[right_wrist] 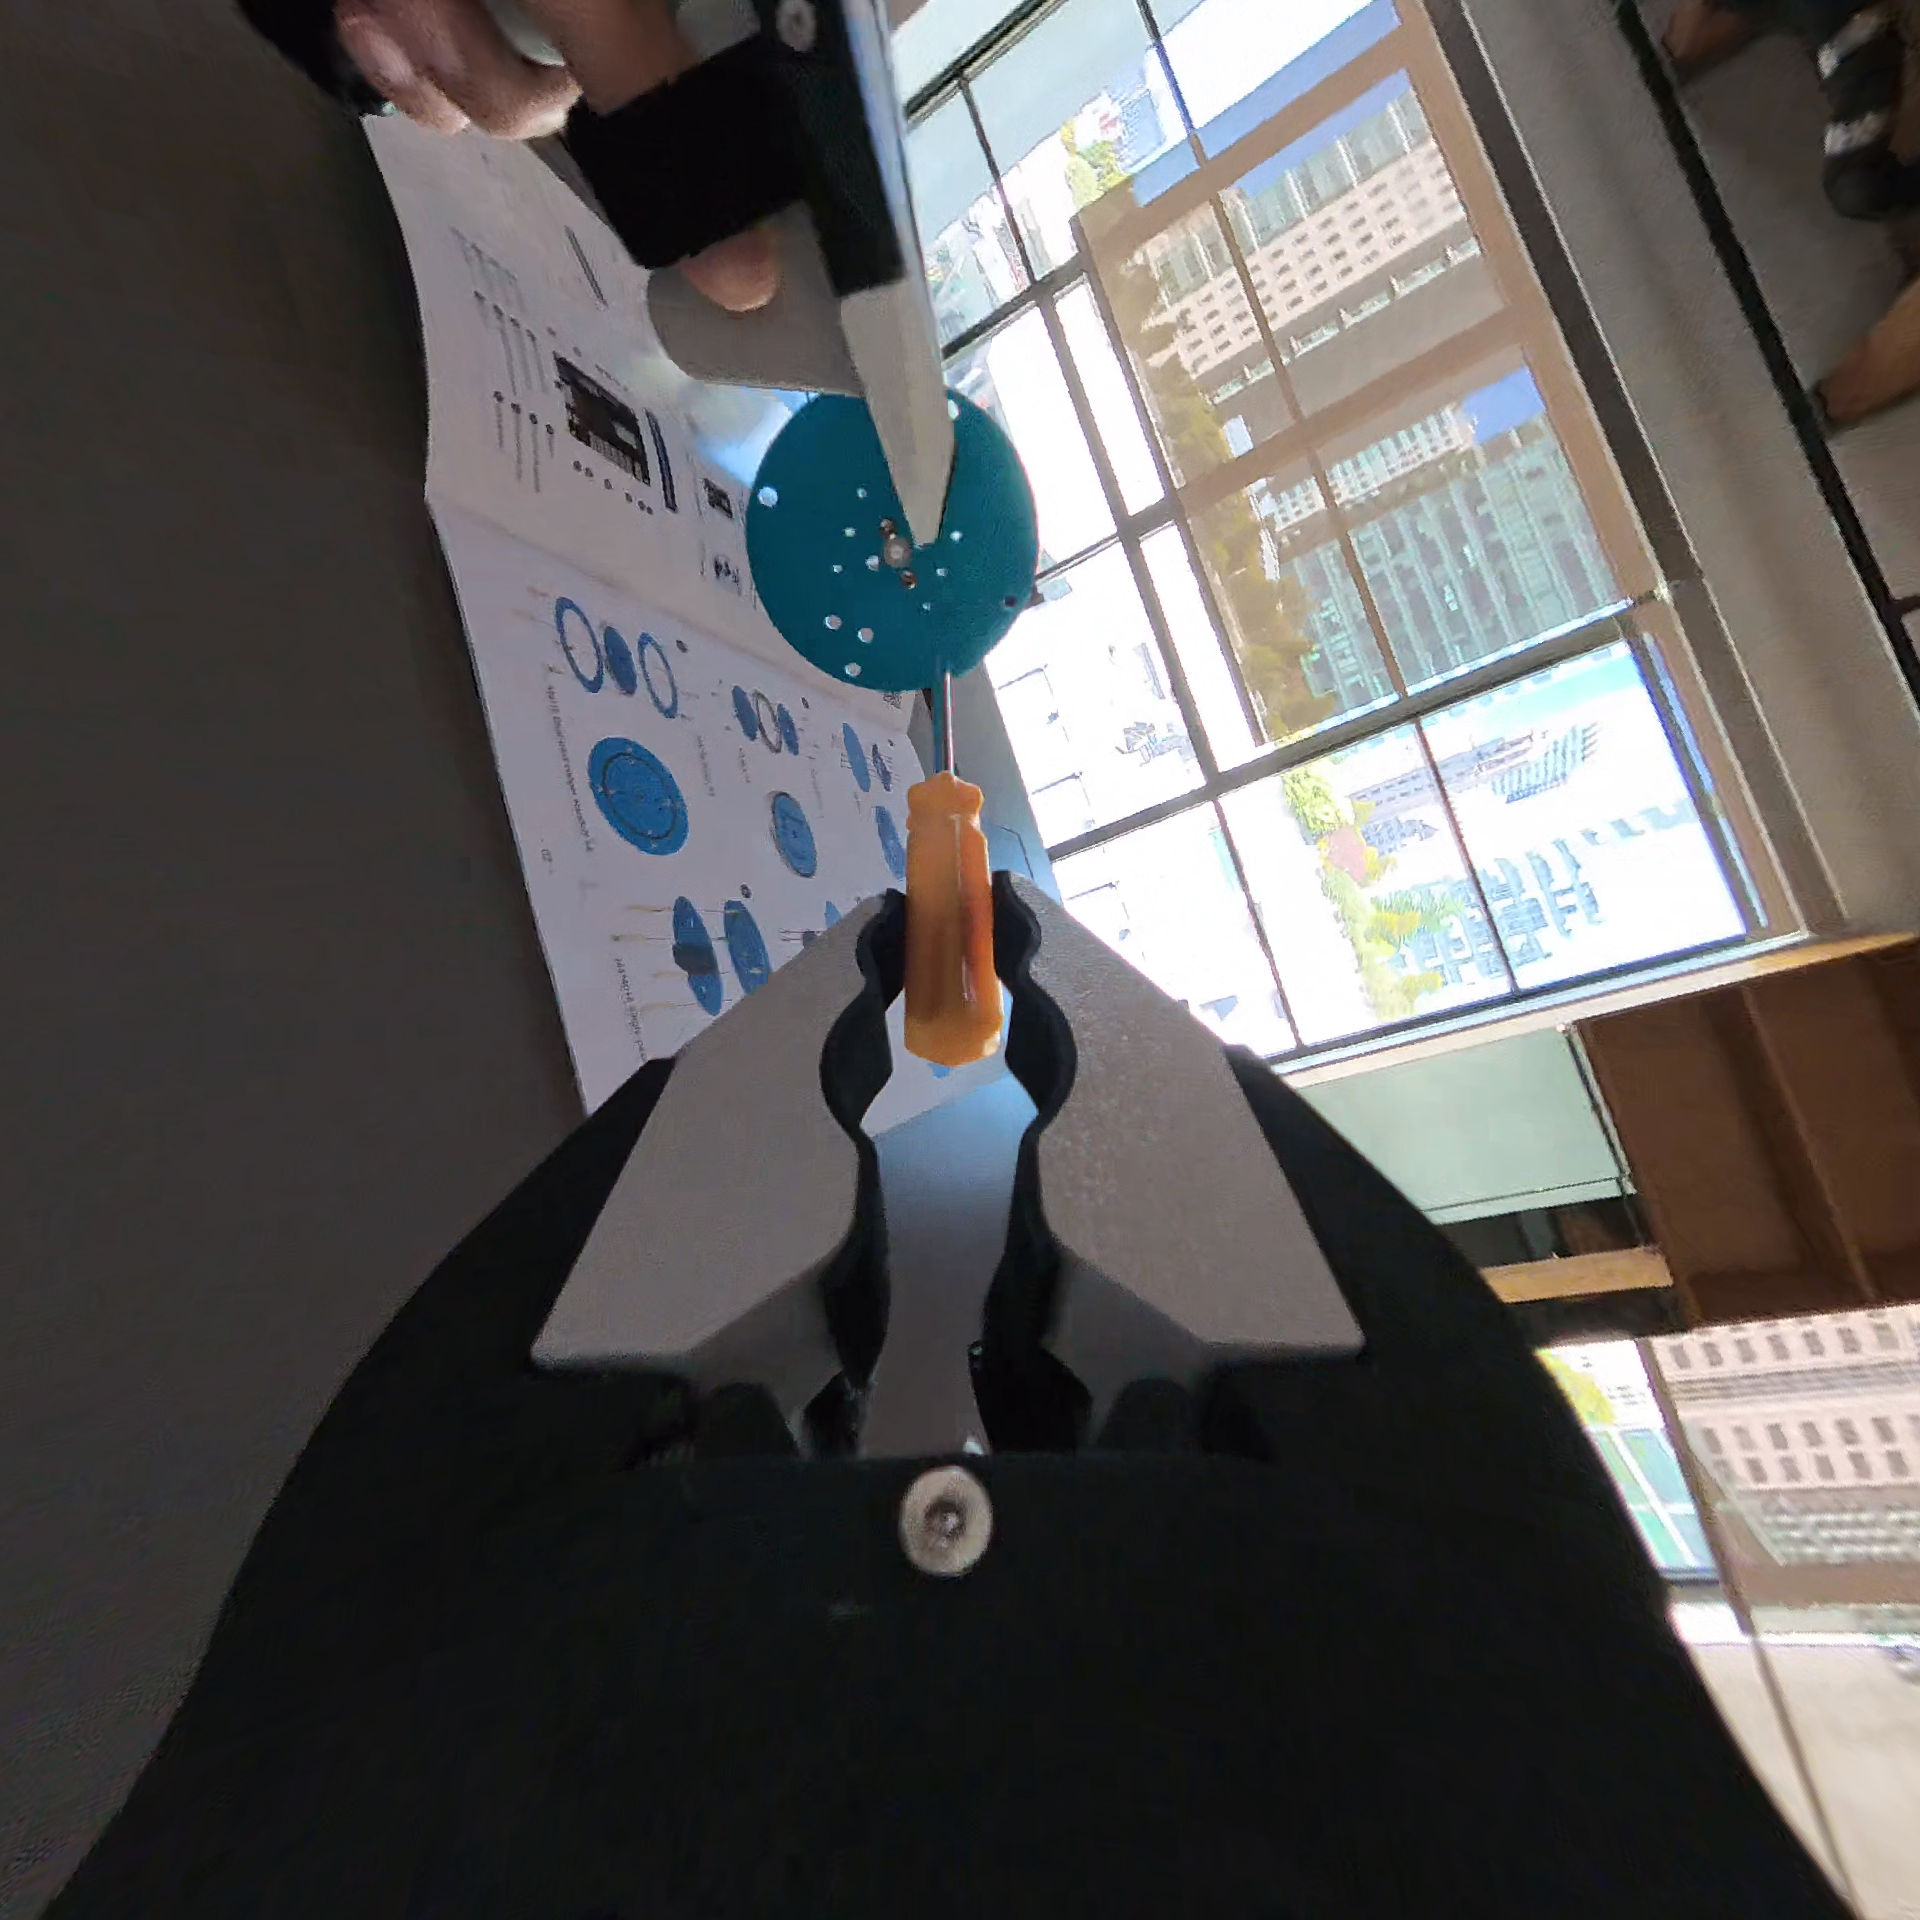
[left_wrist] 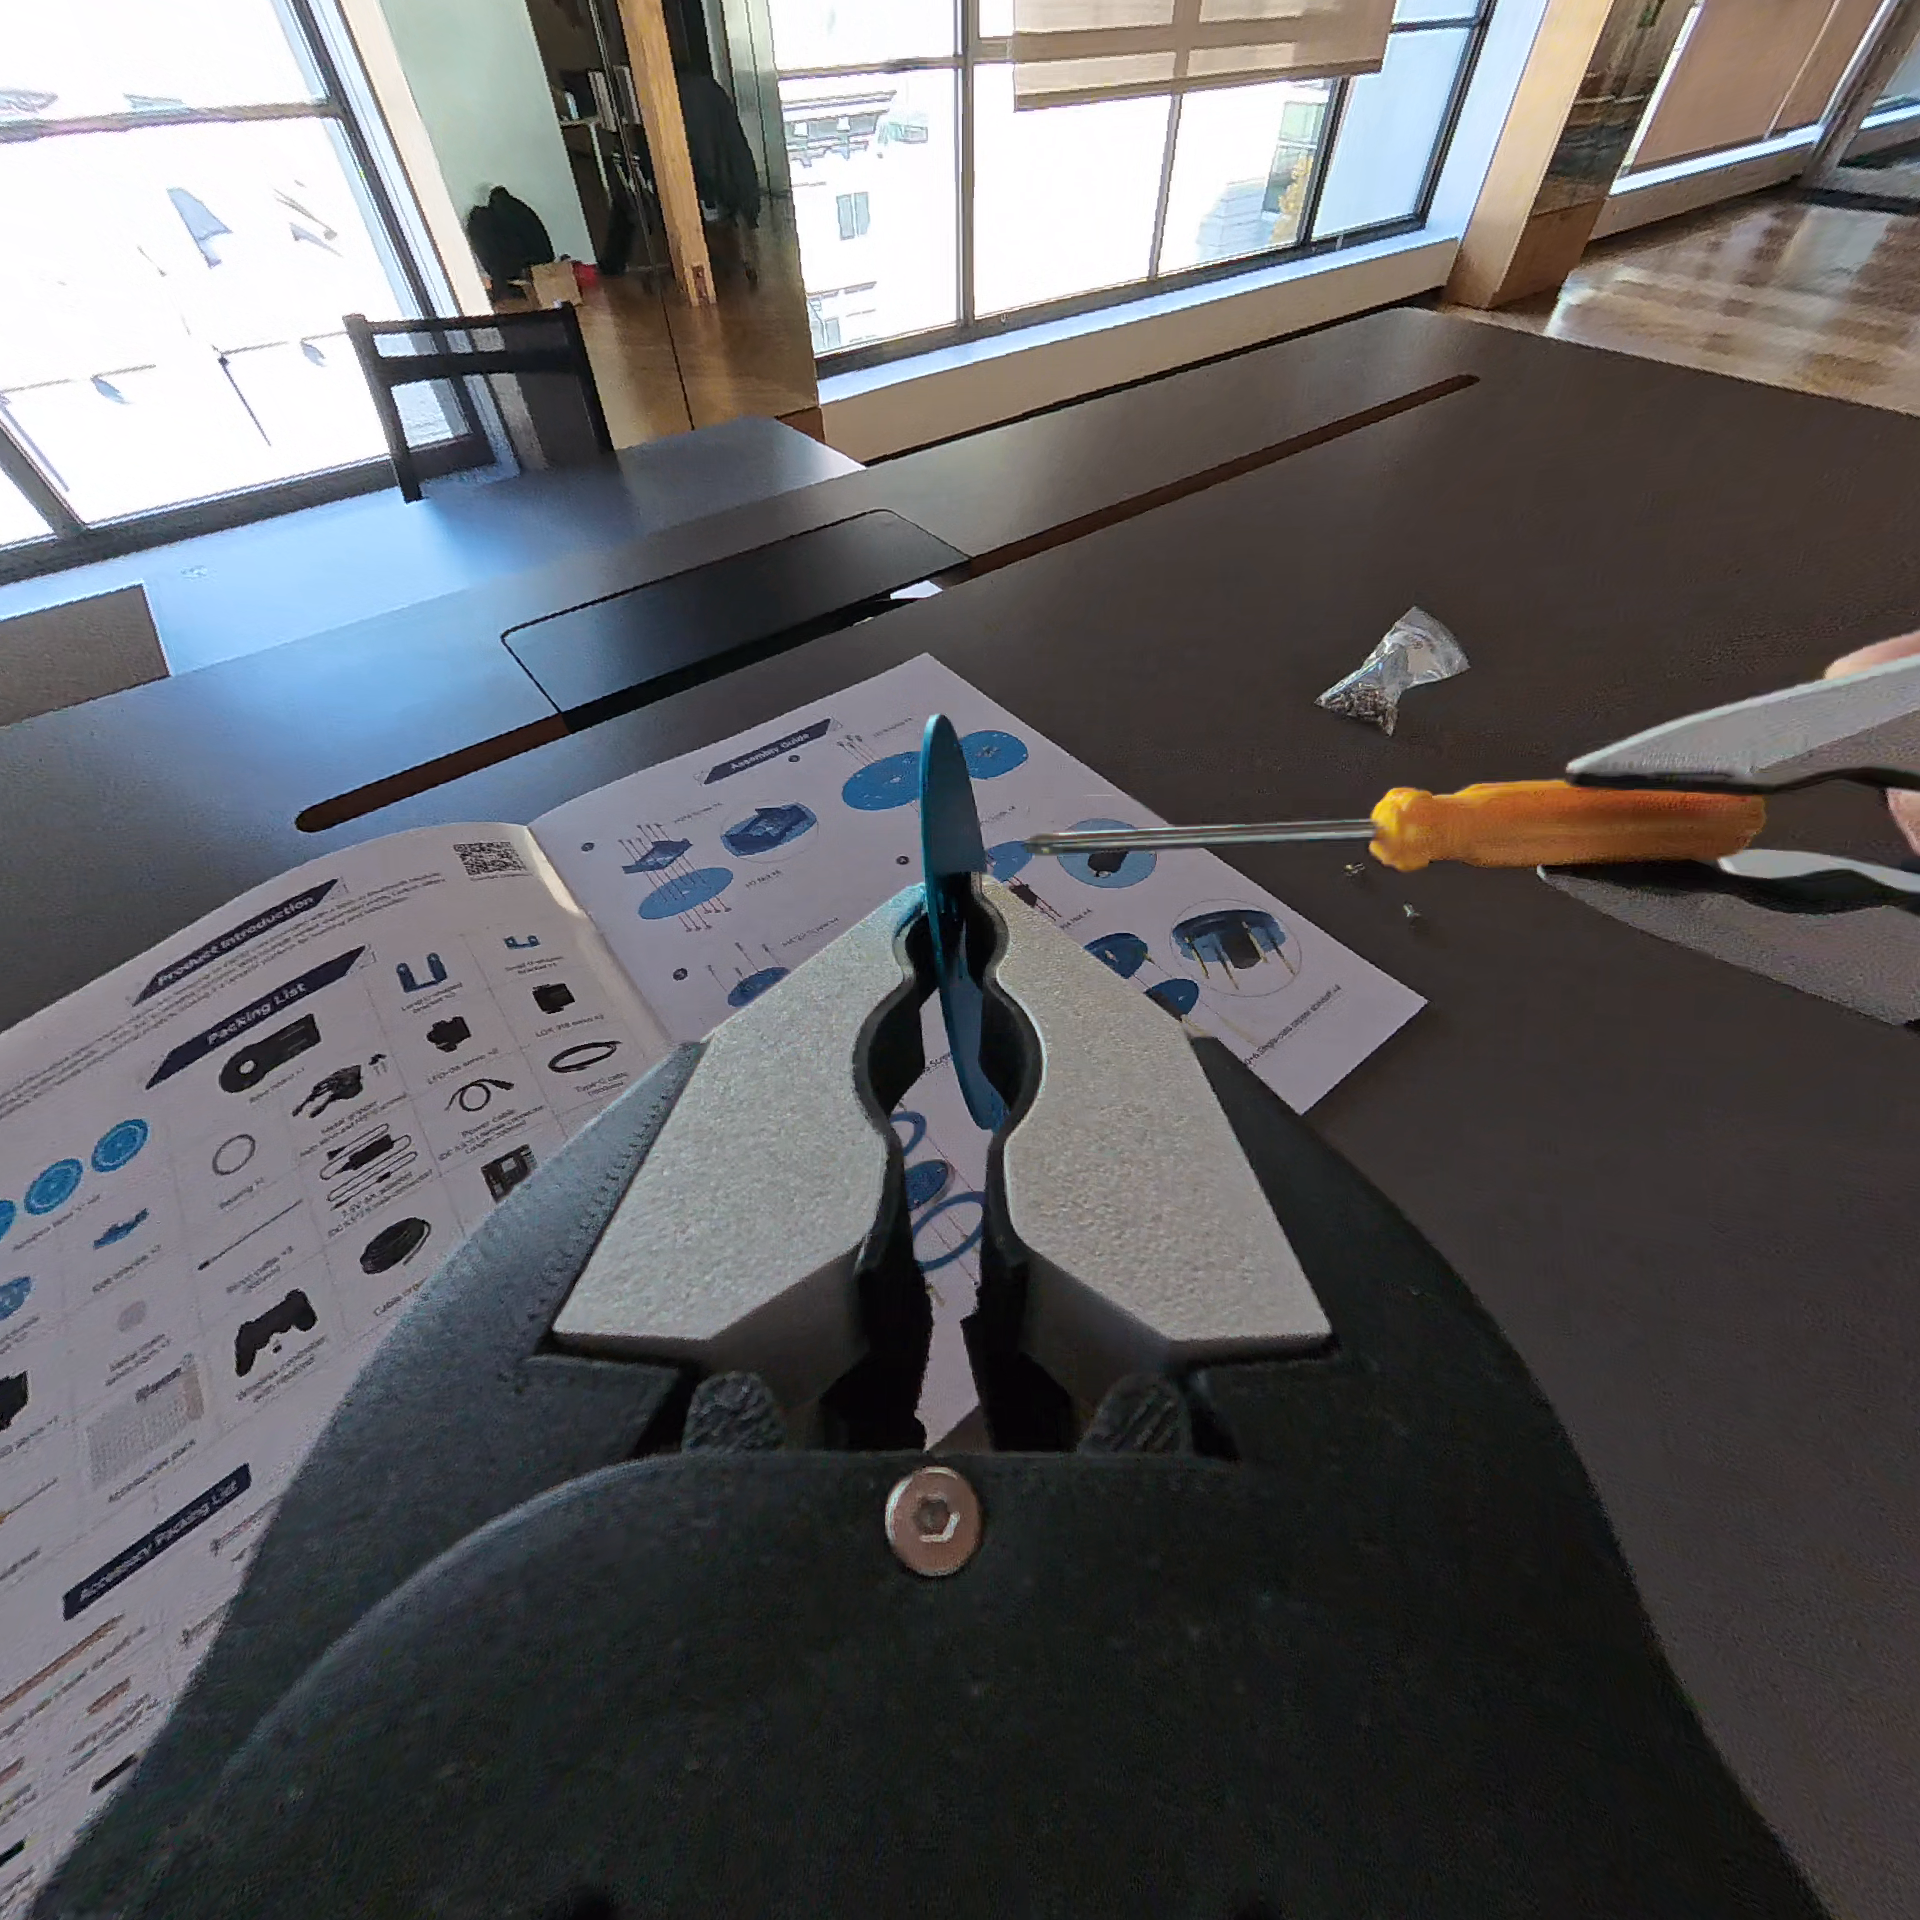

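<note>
Left wrist view: close behind its tongs (left_wrist: 951, 914), facing windows across the counter (left_wrist: 1558, 1039). Right wrist view: rolled sideways, close behind its tongs (right_wrist: 951, 914). Shared: blue disc (left_wrist: 951, 800), orange screwdriver (right_wrist: 951, 935), open booklet (left_wrist: 416, 1039).

Each hand-held gripper (left_wrist: 951, 935) (right_wrist: 951, 935) has a matte black body, grey textured fingers (left_wrist: 748, 1164) with wavy black pads, and a silver hex screw (left_wrist: 932, 1521).

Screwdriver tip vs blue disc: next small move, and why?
Probably ease the right gripper forward along the shaft. It grips the orange screwdriver, whose tip sits at the face of the blue disc that the left gripper clamps edge-on; contact is unclear.
</note>
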A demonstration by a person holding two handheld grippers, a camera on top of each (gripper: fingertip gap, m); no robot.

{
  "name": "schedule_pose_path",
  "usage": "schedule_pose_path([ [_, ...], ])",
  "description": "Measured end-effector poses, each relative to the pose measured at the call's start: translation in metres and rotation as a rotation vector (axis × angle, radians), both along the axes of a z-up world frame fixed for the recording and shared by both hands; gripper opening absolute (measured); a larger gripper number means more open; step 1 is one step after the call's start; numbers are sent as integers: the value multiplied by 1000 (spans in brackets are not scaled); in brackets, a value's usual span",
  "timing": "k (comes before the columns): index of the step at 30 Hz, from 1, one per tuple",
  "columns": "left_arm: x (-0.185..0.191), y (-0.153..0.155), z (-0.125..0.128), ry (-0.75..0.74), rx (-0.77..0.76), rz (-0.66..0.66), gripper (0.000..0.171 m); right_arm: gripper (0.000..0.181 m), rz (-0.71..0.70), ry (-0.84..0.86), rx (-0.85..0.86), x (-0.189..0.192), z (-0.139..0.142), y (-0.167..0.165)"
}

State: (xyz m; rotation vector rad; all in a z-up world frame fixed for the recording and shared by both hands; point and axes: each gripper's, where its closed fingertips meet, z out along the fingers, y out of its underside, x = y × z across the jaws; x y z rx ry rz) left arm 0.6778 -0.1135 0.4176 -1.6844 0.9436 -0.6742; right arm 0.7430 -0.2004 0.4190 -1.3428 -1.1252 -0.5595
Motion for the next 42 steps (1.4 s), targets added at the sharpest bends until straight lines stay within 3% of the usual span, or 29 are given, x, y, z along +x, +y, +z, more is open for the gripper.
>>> schedule_pose_path([
  [10, 3, -1, -8, 41, -4, -15, 1, 15, 13, -106, 31, -17, -9, -4],
  [42, 3, 0, -13, 83, 37, -32, 1, 15, -1, -99, 11, -11, -10, -4],
])
